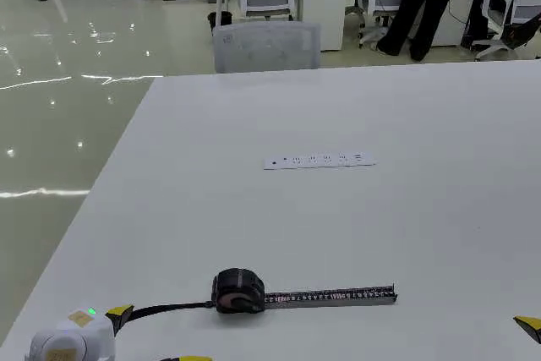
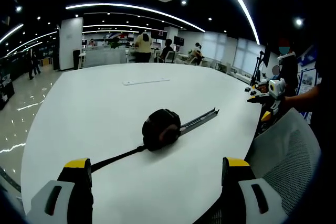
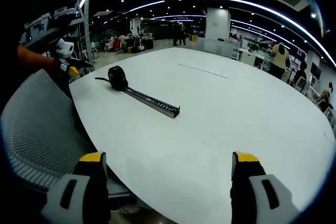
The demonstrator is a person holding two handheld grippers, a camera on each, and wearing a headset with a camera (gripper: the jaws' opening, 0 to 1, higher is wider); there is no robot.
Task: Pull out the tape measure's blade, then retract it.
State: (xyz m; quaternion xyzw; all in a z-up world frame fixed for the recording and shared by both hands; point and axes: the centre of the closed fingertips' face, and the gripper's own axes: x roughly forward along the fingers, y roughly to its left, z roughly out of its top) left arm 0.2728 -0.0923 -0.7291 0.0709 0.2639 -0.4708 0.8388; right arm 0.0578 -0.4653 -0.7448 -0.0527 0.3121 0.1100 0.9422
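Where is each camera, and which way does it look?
Head view: on the head, looking down at the tape measure on the table; jaw tips at bottom.
Left gripper view: on the left gripper, facing the strap end; open jaws below.
Right gripper view: on the right gripper, facing the blade tip; open jaws below.
Shared: the tape measure.

Ahead of the left gripper point(image 2: 156, 164), between its yellow fingertips point(image 2: 77, 163), the tape measure point(image 2: 161, 128) is black. Its blade point(image 2: 198, 120) is dark with little pale marks. The table point(image 2: 94, 103) is white.
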